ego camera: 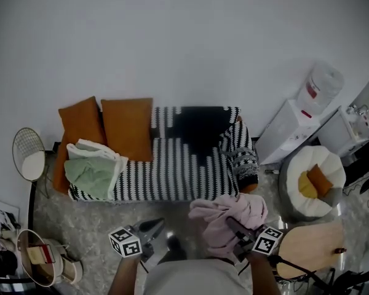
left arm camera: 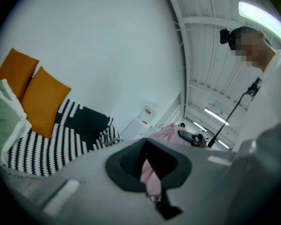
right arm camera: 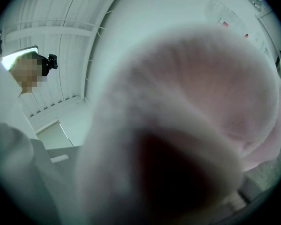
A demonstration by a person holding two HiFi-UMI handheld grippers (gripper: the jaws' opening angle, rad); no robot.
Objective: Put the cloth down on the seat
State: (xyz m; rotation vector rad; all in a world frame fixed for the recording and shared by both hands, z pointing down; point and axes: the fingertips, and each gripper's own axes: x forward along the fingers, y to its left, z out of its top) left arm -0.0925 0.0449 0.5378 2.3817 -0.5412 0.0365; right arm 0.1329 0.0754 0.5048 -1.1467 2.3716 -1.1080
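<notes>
Crumpled pink fuzzy cloth (right arm camera: 187, 107) smothered the right tool (ego camera: 238, 228), whose jaws were clamped on a bunch of it. It hung in the air just in front of the black-and-white striped sofa seat (ego camera: 172, 174), not on it. Beside it, the left tool (left arm camera: 148, 170) gripped nothing, its jaws narrowly parted with pink showing through the gap.

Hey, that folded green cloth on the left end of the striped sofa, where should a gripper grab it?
Take the green cloth by its front fold, coming from the open front of the sofa. The orange cushions stand behind it and a white cloth lies against its back, so likely only the front is free.
</notes>
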